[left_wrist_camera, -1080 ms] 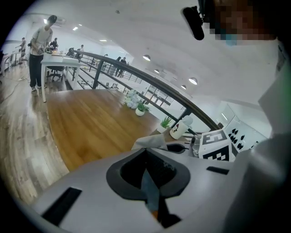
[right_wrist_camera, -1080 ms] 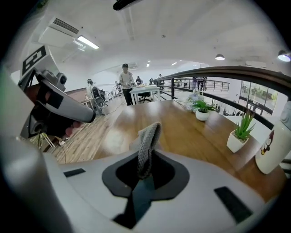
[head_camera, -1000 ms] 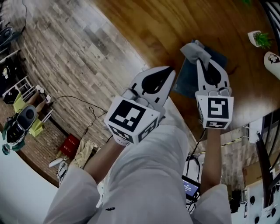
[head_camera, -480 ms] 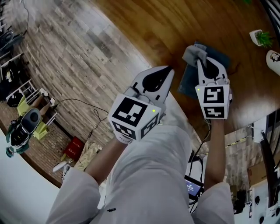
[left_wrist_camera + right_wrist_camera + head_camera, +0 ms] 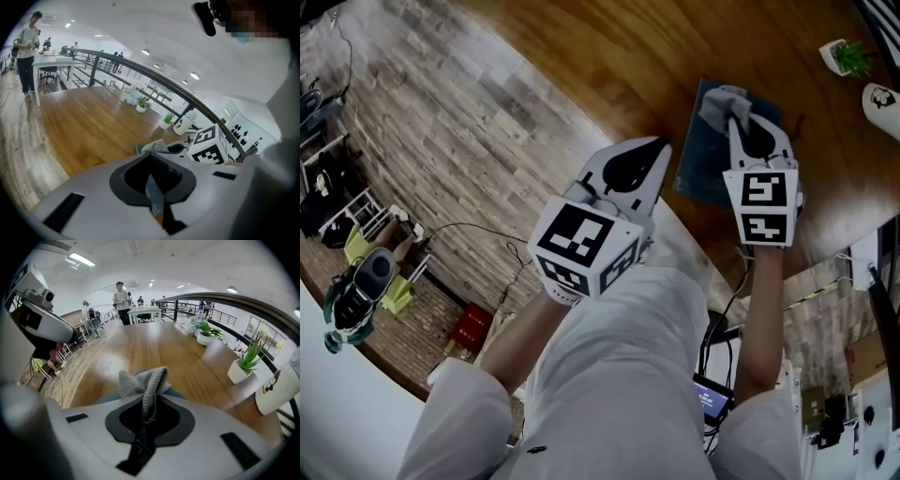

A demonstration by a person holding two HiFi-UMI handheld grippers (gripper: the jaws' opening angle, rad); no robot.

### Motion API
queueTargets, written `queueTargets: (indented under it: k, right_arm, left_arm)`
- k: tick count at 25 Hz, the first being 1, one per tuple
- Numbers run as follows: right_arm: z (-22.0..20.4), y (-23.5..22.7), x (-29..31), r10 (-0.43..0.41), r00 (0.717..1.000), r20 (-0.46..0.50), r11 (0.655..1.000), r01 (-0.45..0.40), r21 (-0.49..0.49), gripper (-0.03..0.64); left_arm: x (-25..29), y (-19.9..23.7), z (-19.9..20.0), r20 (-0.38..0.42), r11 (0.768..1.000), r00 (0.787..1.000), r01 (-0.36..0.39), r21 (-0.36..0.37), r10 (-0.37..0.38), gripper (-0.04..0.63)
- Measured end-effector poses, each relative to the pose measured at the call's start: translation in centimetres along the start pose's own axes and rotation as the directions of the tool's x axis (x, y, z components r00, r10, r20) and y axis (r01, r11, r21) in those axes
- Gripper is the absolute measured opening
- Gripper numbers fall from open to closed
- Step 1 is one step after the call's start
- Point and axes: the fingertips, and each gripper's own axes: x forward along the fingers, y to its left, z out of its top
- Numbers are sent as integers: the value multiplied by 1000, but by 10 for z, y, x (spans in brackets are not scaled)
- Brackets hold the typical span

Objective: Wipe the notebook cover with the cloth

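Observation:
A dark blue notebook (image 5: 697, 165) lies on the wooden table near its edge. My right gripper (image 5: 733, 120) is over it, shut on a bunched grey cloth (image 5: 721, 101) that rests on the far part of the cover. In the right gripper view the cloth (image 5: 143, 379) sticks out past the gripper (image 5: 150, 397), with the notebook (image 5: 105, 398) beneath. My left gripper (image 5: 661, 143) hangs shut and empty to the left of the notebook. From the left gripper view, the gripper (image 5: 149, 153) points toward the cloth (image 5: 153, 146).
A small potted plant (image 5: 849, 62) and a white mug (image 5: 883, 101) stand at the table's far right. More potted plants (image 5: 206, 336) line the railing side. The table edge runs diagonally below the grippers, with my legs and the floor beyond it. People stand far off at a white table (image 5: 140, 310).
The right gripper and the cloth have slid a little rightward across the cover, so more of the notebook's left part shows. The left gripper has barely moved.

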Motion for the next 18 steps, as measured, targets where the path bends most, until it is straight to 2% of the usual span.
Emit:
queueTargets:
  k: [8, 18]
  right_arm:
    - [-21, -30, -14, -71, 997, -16, 994, 72, 81, 37]
    - [-41, -55, -27, -130, 991, -42, 982, 135, 130, 35]
  left_arm:
    - [11, -14, 4, -22, 998, 999, 38, 41, -37, 19]
    - [25, -26, 3, -50, 996, 997, 65, 68, -61, 18]
